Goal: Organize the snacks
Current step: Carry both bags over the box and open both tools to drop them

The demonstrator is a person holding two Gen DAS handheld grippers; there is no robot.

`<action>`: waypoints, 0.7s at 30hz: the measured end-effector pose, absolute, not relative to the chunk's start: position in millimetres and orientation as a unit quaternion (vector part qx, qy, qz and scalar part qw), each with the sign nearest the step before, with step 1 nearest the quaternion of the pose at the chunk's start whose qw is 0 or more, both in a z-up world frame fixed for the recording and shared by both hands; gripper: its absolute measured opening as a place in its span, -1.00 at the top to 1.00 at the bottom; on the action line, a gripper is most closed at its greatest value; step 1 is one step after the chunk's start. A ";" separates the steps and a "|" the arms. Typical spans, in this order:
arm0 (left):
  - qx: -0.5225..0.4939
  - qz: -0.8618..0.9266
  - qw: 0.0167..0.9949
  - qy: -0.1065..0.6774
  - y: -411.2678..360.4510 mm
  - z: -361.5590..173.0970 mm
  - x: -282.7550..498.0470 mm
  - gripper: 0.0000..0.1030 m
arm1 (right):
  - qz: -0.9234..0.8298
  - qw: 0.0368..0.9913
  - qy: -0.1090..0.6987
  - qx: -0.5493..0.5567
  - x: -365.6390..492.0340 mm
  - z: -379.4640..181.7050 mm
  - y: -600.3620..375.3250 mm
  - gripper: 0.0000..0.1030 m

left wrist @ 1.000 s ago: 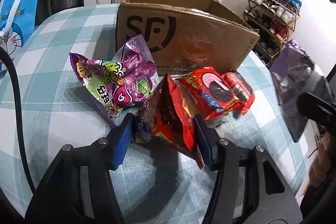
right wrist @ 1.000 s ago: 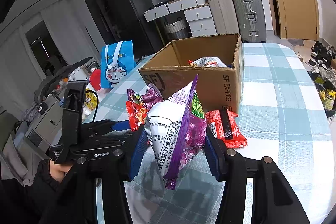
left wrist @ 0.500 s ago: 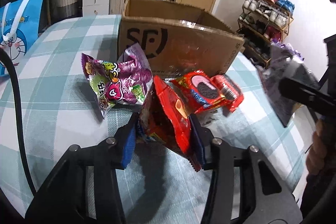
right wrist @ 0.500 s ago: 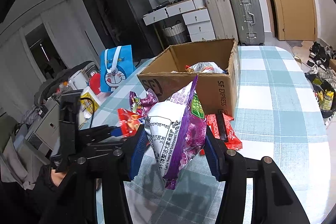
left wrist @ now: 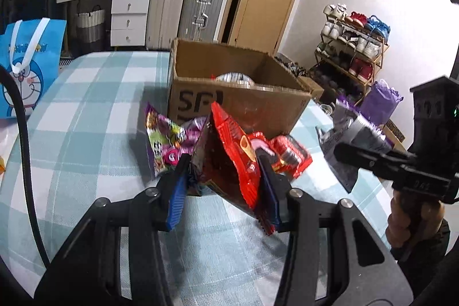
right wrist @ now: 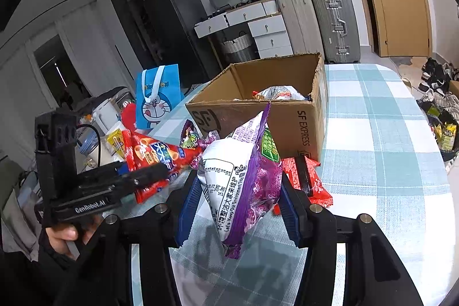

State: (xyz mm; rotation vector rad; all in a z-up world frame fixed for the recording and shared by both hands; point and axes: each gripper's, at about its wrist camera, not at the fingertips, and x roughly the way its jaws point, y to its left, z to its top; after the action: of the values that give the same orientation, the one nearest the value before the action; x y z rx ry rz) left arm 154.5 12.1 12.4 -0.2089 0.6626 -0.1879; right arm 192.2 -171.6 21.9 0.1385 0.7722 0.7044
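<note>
My left gripper (left wrist: pixel 225 185) is shut on a red snack bag (left wrist: pixel 229 162) and holds it above the checked table, in front of the open cardboard box (left wrist: pixel 238 102). My right gripper (right wrist: pixel 238 197) is shut on a purple and white snack bag (right wrist: pixel 243 179), also lifted, near the box (right wrist: pixel 287 116). The box holds a white snack pack (right wrist: pixel 278 93). A purple candy bag (left wrist: pixel 163 139) and a red cookie pack (left wrist: pixel 289 155) lie on the table by the box. The cookie pack also shows in the right wrist view (right wrist: pixel 307 179).
The table (right wrist: pixel 387 151) has a teal checked cloth. A blue Doraemon bag (left wrist: pixel 25 68) stands at the table's left. Suitcases (left wrist: pixel 200 10), drawers and a shoe rack (left wrist: pixel 352 48) stand beyond it. The right gripper shows at the right of the left wrist view (left wrist: pixel 352 151).
Both grippers have risen with their bags. The box's inside now shows in the left wrist view. The candy bag and cookie pack stay on the table.
</note>
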 end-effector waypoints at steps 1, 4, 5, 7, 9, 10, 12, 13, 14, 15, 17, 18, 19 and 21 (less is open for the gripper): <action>-0.105 -0.092 0.937 0.322 12.1 14.7 155.6 0.16 | 0.336 0.864 0.369 0.068 193.5 21.7 -171.6 -0.02; -0.114 -0.093 0.937 0.317 16.7 24.0 159.7 0.16 | 0.335 0.865 0.367 0.069 194.0 22.9 -171.0 -0.02; -0.115 -0.092 0.938 0.315 18.3 27.6 161.0 0.16 | 0.336 0.865 0.365 0.070 193.9 23.8 -171.1 -0.02; -0.114 -0.091 0.939 0.311 19.8 34.2 163.1 0.16 | 0.336 0.866 0.363 0.070 196.2 27.1 -170.2 -0.02; -0.114 -0.093 0.941 0.306 21.3 42.1 164.9 0.16 | 0.337 0.868 0.360 0.063 199.9 33.2 -167.5 -0.02; -0.114 -0.093 0.941 0.304 21.4 45.3 167.5 0.16 | 0.336 0.869 0.357 0.059 202.4 37.0 -165.9 -0.02; -0.111 -0.095 0.942 0.303 20.8 51.8 170.1 0.16 | 0.339 0.871 0.350 0.055 206.9 45.8 -164.5 -0.02; -0.109 -0.093 0.942 0.302 19.2 54.7 170.7 0.16 | 0.339 0.873 0.347 0.054 209.5 50.9 -164.0 -0.02; -0.106 -0.091 0.943 0.302 18.2 58.7 172.7 0.16 | 0.339 0.875 0.343 0.053 212.2 55.8 -163.4 -0.02; -0.104 -0.090 0.943 0.302 18.4 61.4 174.1 0.16 | 0.339 0.875 0.341 0.052 214.7 60.0 -163.1 -0.02; -0.104 -0.091 0.945 0.298 16.7 67.3 177.2 0.16 | 0.337 0.878 0.337 0.051 221.0 68.4 -162.5 -0.02; -0.104 -0.091 0.945 0.297 16.0 70.2 179.7 0.16 | 0.337 0.879 0.335 0.050 223.5 71.7 -162.1 -0.02; -0.102 -0.092 0.946 0.295 15.1 73.4 181.7 0.16 | 0.337 0.880 0.332 0.049 226.2 75.3 -161.6 -0.02; -0.100 -0.091 0.947 0.290 14.4 79.8 186.9 0.16 | 0.337 0.881 0.329 0.049 230.4 80.7 -160.8 -0.02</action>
State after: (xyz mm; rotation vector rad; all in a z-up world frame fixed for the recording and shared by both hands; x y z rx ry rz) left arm 186.9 14.4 79.8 -0.2030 0.5903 -0.1858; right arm 230.4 -160.8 80.7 0.1014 0.6853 0.7022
